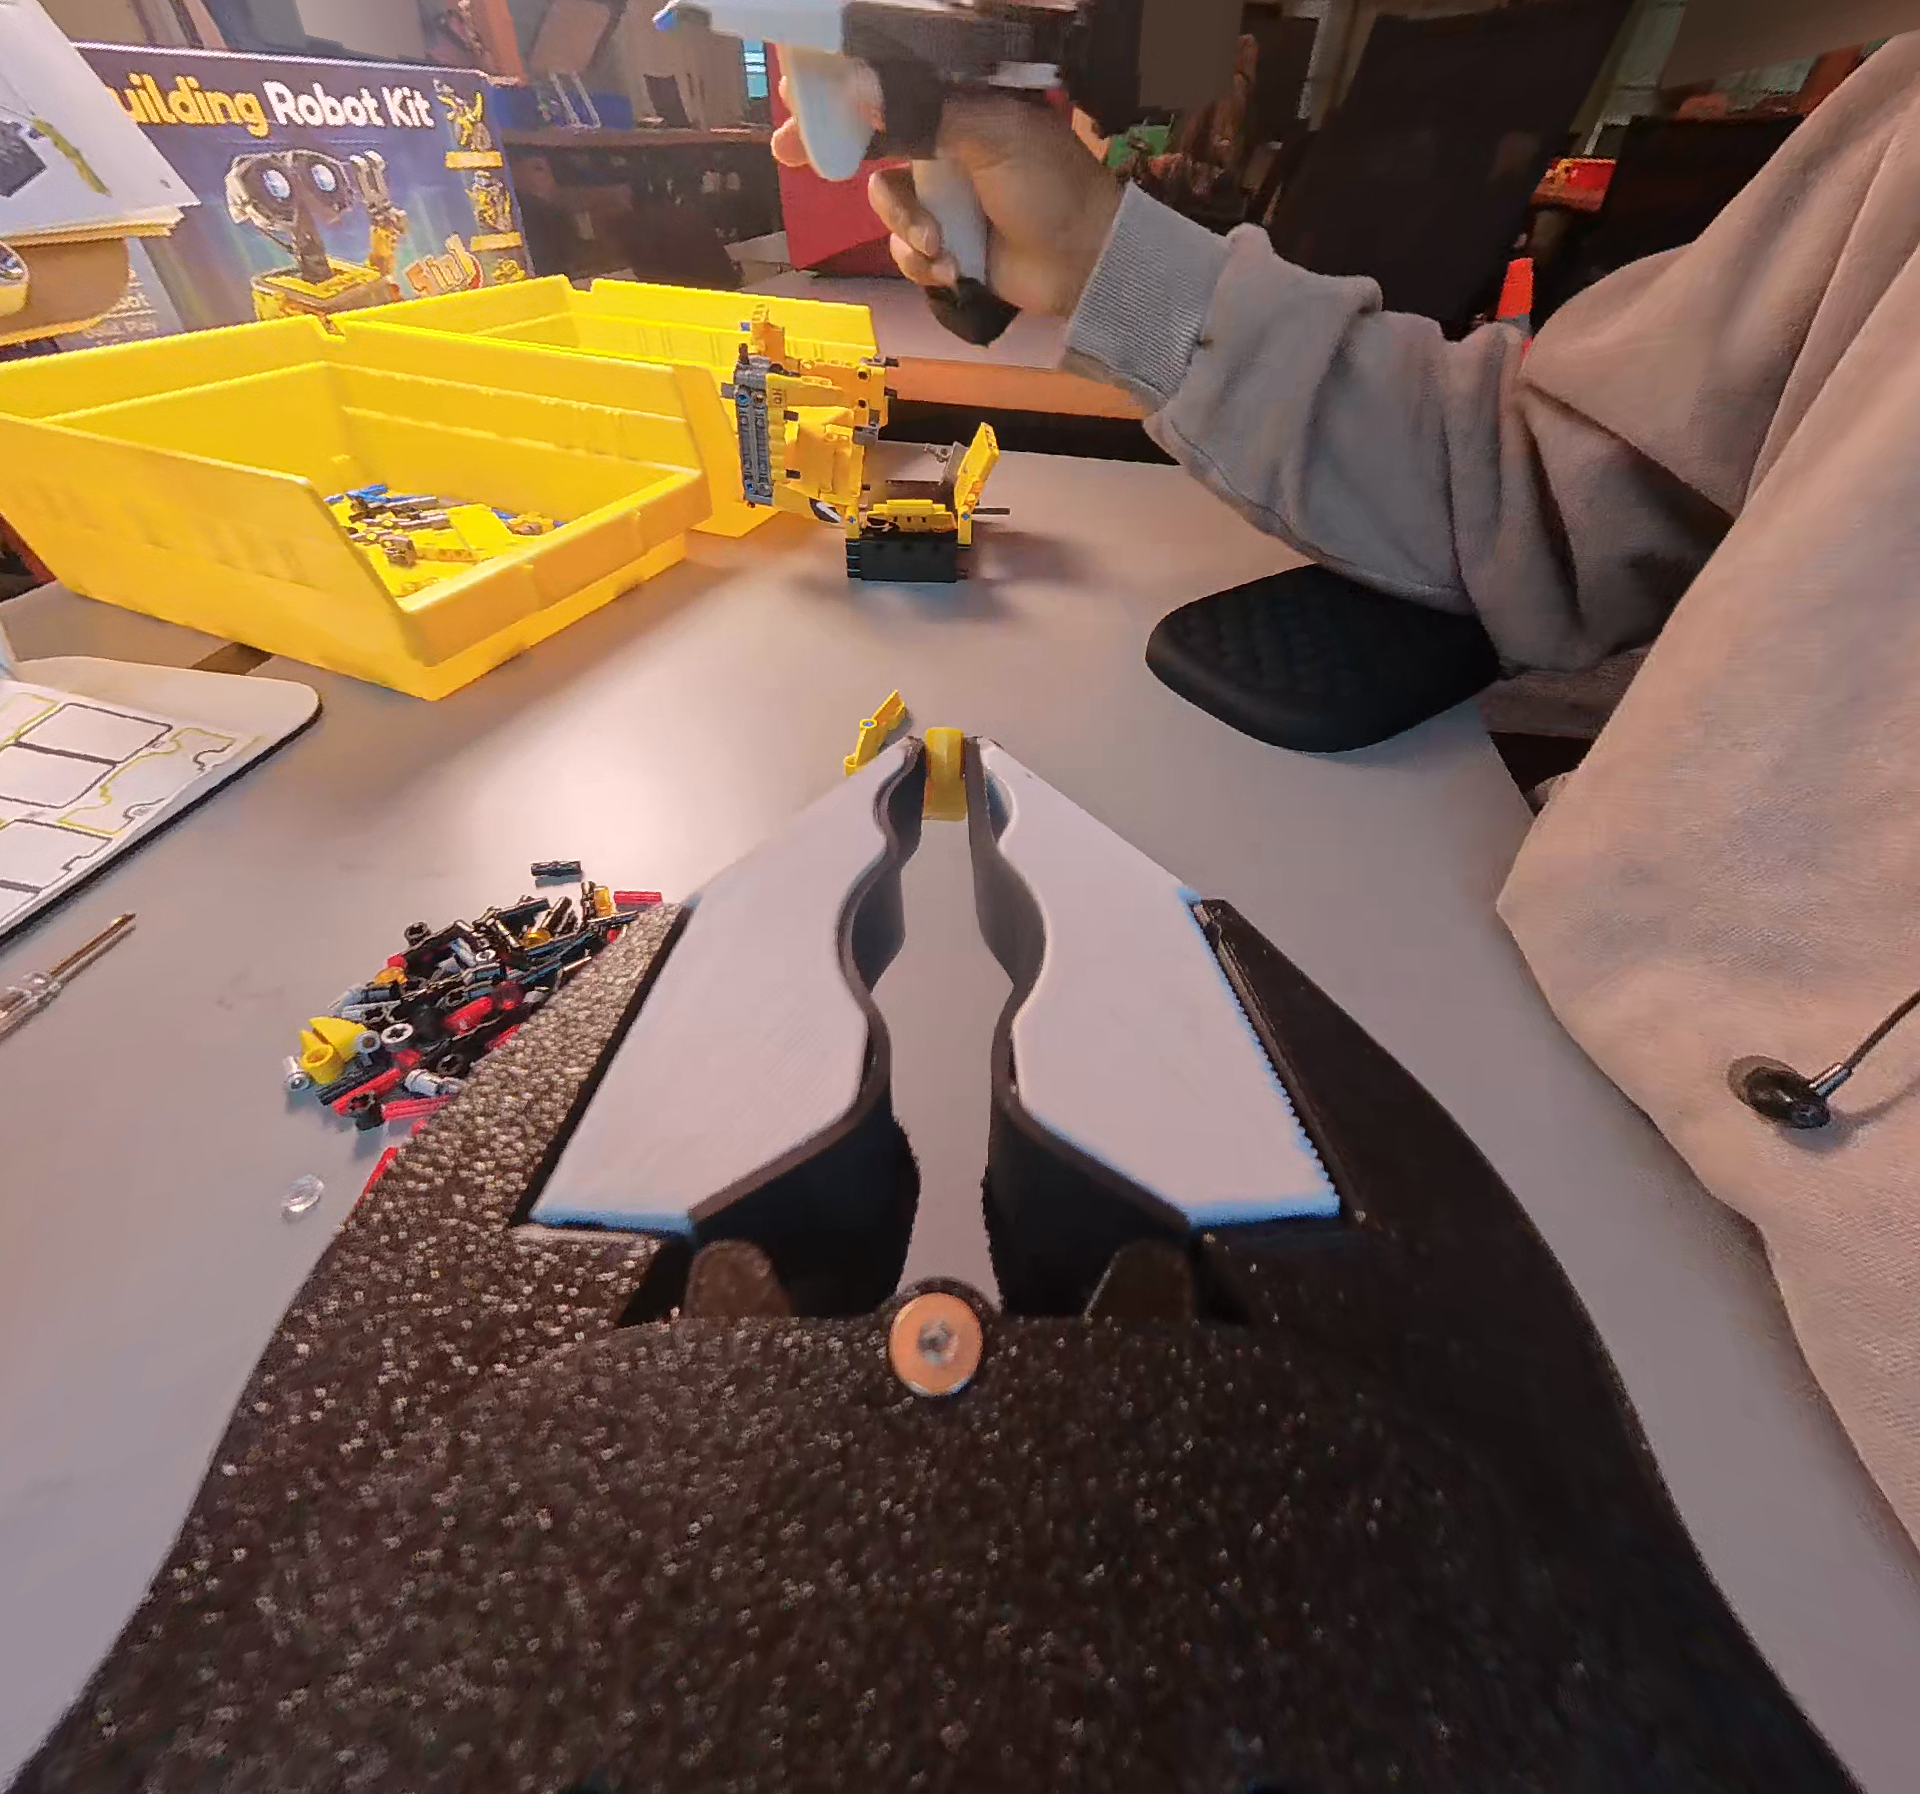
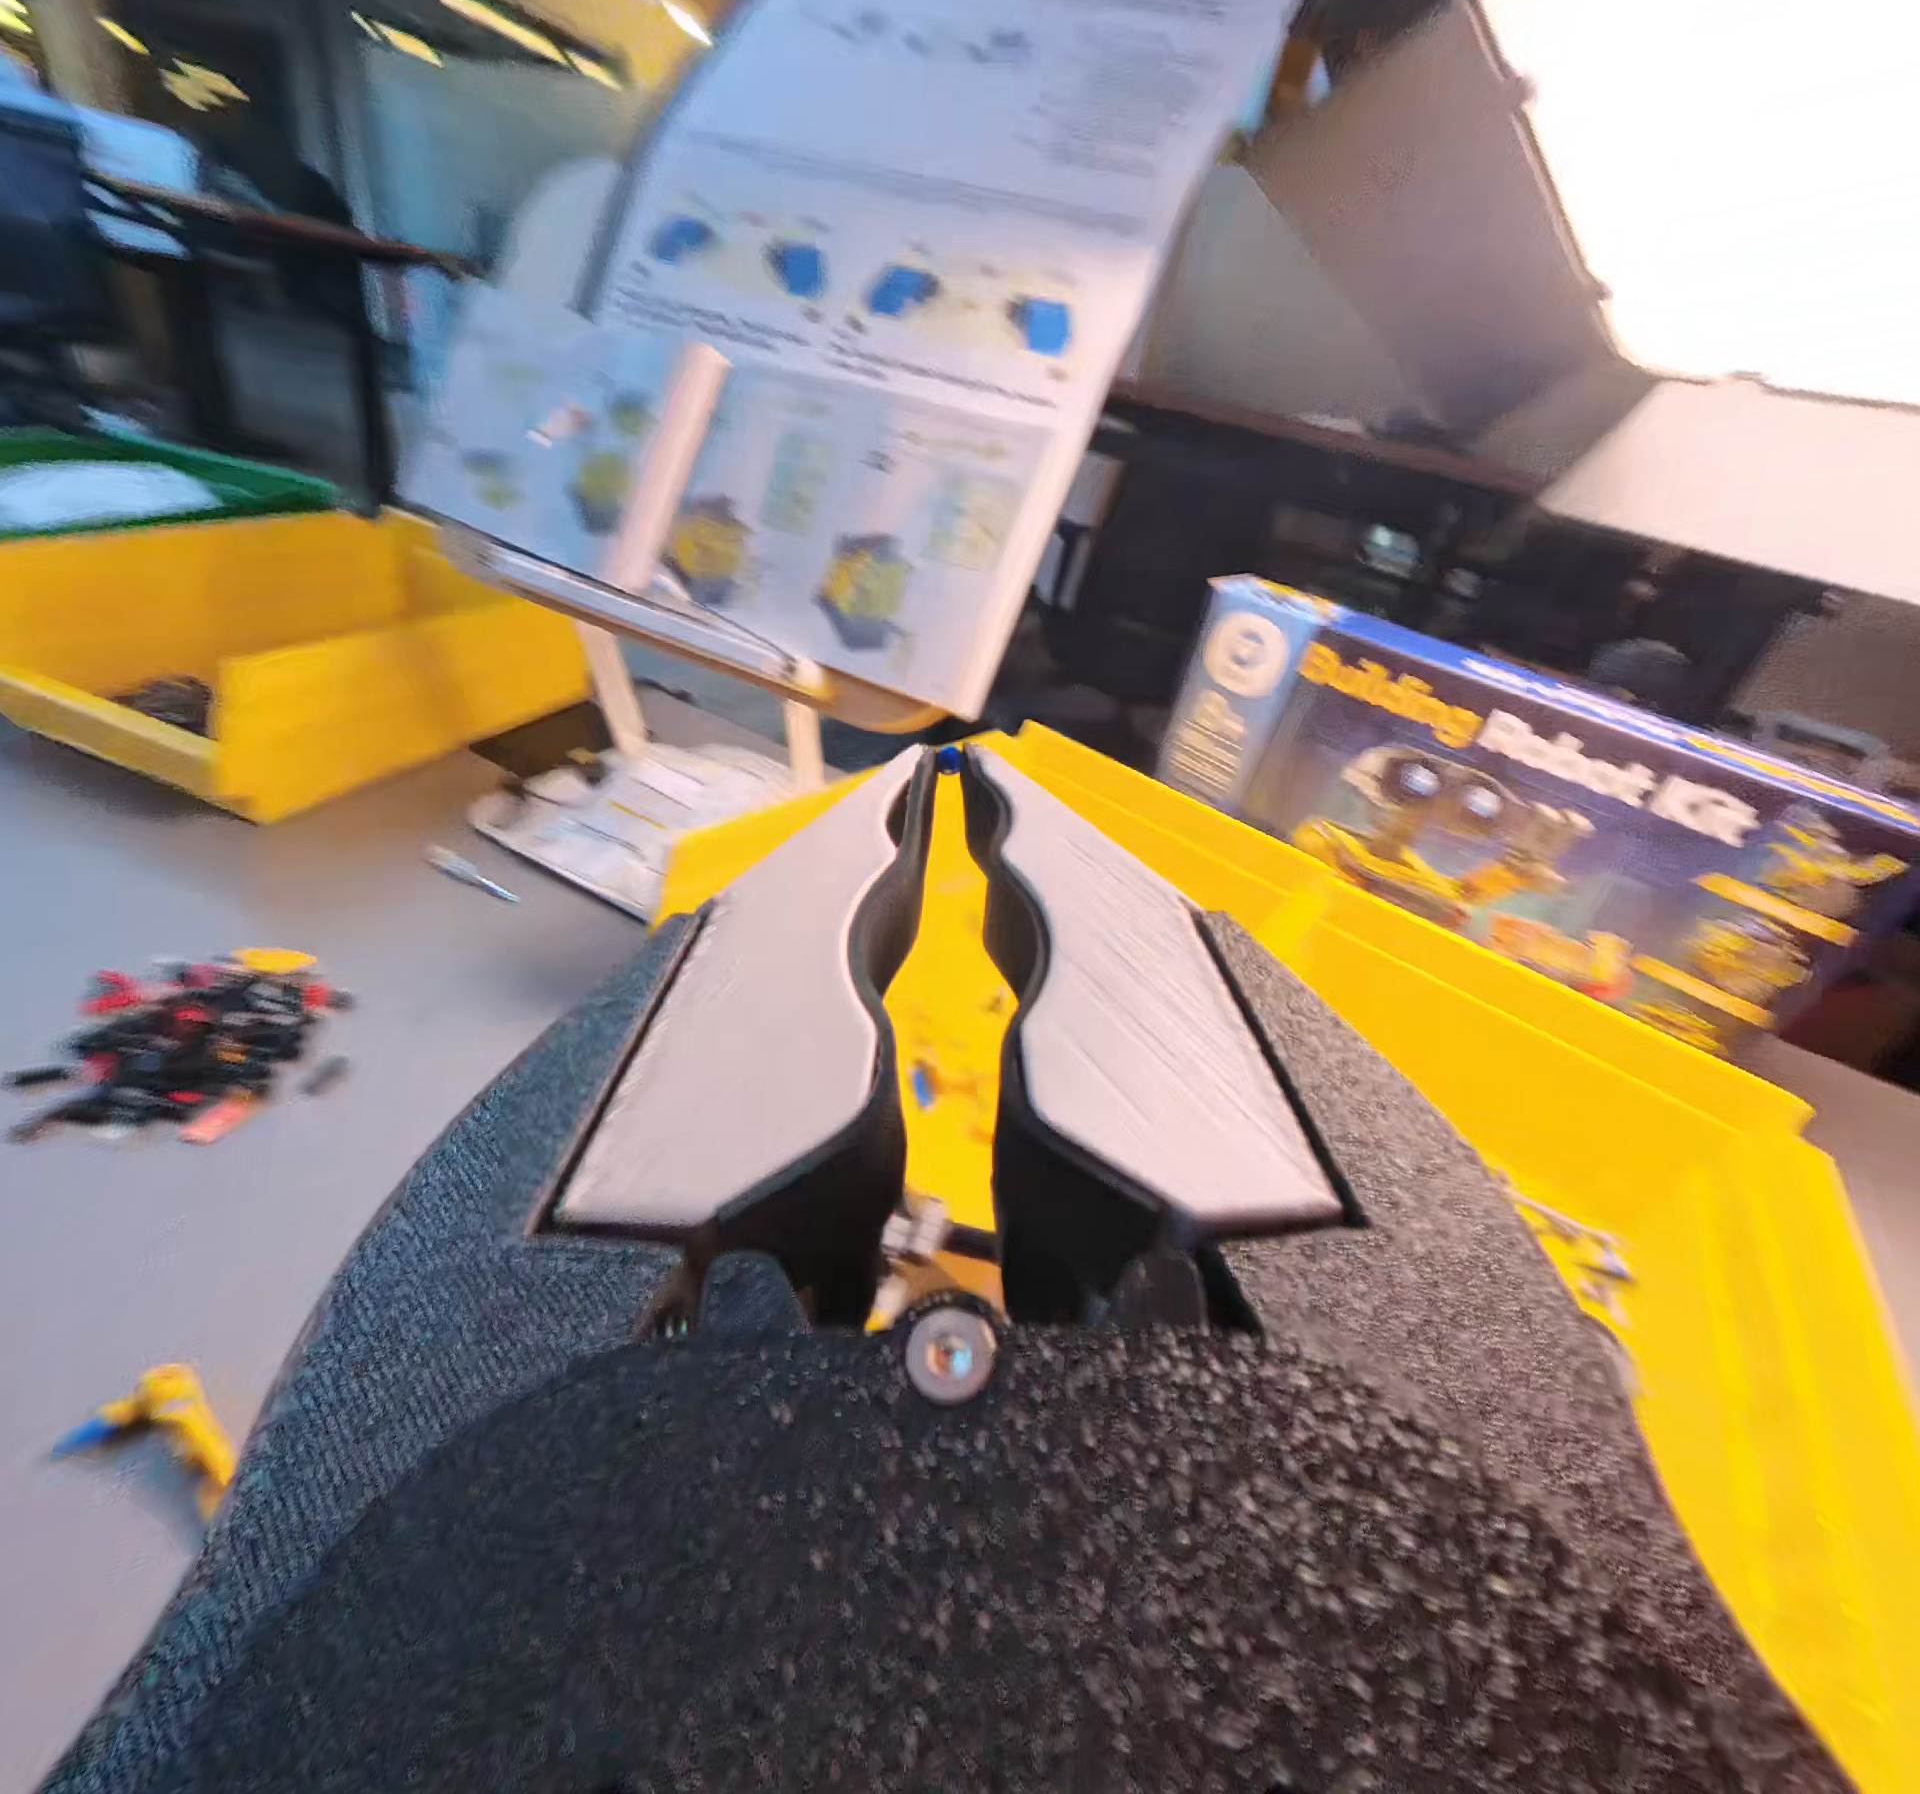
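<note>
Yellow bins (image 1: 343,456) are sitting at far left on the grey table (image 1: 644,768), loose small parts lying in the near one; kit box (image 1: 312,186) is standing behind them. Nearer in, at left, a sheet with outlined shapes (image 1: 94,788) and a screwdriver (image 1: 62,975) are lying flat, then a pile of black, red and yellow pins (image 1: 457,986) just beside the left gripper's left finger. Left gripper (image 1: 943,757) is clamping a small yellow rounded piece (image 1: 943,776) between its fingertips, low over the table; a second small yellow part (image 1: 875,728) is lying just left of the tips, apart from them. Beyond, mid-table, a half-built yellow and black model (image 1: 852,456) is standing against the bin's corner. Right of that, a hand in a beige sleeve is holding the right gripper up well above the model. Black padded rest (image 1: 1320,653) is lying under the forearm at right. Right wrist view is blurred: right gripper (image 2: 948,768) is hanging over a yellow bin (image 2: 1558,1121), fingers nearly together on something tiny and blue (image 2: 948,760) at the tips; can't tell what it is. Instruction sheet on a stand (image 2: 894,310) is standing ahead, kit box to its right.
</note>
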The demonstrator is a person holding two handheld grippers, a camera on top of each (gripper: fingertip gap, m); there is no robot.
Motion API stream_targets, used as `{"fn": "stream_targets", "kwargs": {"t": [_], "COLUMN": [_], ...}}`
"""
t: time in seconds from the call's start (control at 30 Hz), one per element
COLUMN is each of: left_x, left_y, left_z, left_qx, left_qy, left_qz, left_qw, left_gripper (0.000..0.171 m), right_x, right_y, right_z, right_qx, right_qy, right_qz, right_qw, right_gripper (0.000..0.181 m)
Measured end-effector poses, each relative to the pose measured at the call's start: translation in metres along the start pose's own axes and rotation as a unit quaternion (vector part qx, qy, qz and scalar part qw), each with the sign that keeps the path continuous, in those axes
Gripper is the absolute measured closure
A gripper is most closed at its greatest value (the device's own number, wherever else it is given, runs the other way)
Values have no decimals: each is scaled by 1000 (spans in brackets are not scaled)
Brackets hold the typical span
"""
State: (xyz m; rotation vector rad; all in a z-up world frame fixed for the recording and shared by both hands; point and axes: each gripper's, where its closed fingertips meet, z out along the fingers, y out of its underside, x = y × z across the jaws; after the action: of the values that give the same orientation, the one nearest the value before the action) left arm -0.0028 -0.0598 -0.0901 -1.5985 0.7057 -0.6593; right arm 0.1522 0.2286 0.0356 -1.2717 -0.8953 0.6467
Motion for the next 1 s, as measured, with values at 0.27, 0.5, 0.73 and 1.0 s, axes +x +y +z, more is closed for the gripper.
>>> {"fn": "stream_targets", "kwargs": {"t": [0.27,0.5,0.73,1.0], "left_x": [4,-3,-9,-6], "left_y": [3,0,-2,-10], "left_z": [4,0,-1,-6], "left_qx": [-2,13,40,80], "left_qy": [1,-4,9,48], "left_qz": [2,-18,-65,-111], "left_qw": [1000,1000,997,989], "left_gripper": [165,165,165,165], "right_x": [147,155,-41,-302], "right_y": [143,116,10,26], "right_z": [35,51,58,-7], "right_qx": [-281,-204,-44,27], "right_qy": [120,137,-126,-477], "right_qz": [1,39,-23,42], "right_qw": [952,969,991,877], "right_gripper": [178,157,155,149]}}
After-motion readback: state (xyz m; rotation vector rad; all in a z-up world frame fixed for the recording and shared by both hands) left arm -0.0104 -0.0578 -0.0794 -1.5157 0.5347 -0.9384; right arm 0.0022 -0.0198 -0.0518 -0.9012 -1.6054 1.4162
